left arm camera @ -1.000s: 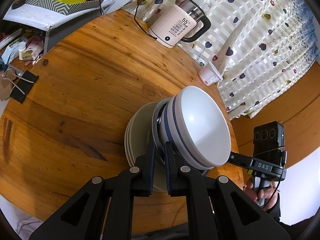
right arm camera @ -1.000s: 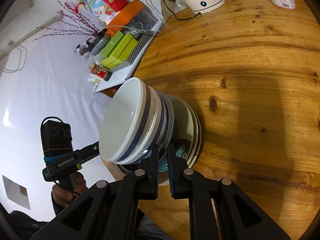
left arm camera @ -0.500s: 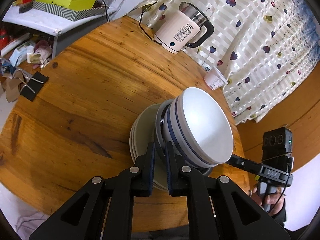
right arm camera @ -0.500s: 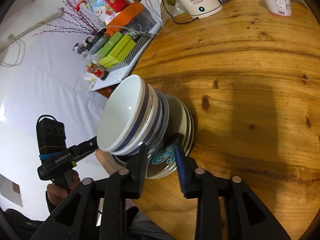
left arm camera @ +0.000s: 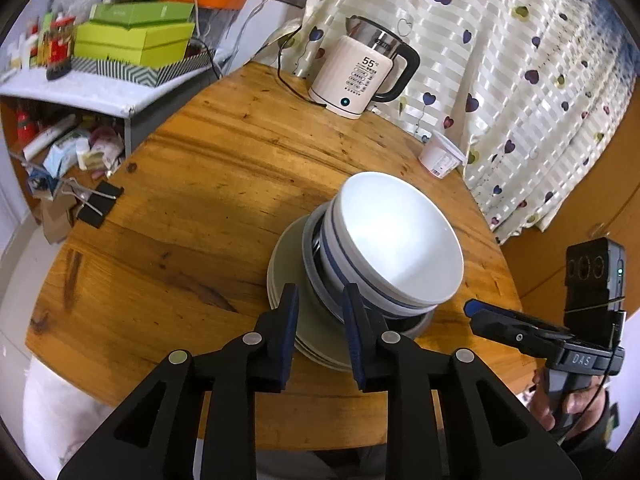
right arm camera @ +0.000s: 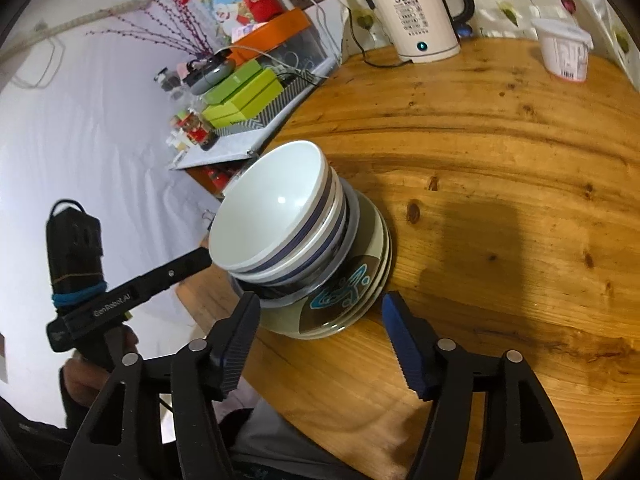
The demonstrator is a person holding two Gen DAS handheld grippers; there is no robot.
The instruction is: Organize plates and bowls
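The nested white ceramic bowls with dark blue bands (left arm camera: pixel 394 248) sit on a stack of pale round plates (left arm camera: pixel 288 280), the top one bearing a teal pattern, near the close edge of the round wooden desk (left arm camera: pixel 192 200). The left hand-held gripper (left arm camera: pixel 318 312) is released, its blue-padded jaws spread on either side of the near plate rim, touching nothing that I can see. The right hand-held gripper (right arm camera: pixel 320 320) is also released, jaws wide apart just in front of the plates.

The main risk looks to be the pile's height and place: bowls stacked high on plates close to the desk edge. A careless nudge from either open jaw could slide the plates toward the edge or tip the bowls. Glazed ceramic is slick, so any fresh grip on a rim might slip. The white electric kettle (left arm camera: pixel 360 76) and small white plastic cup (left arm camera: pixel 442 156) stand far off, out of harm's way.
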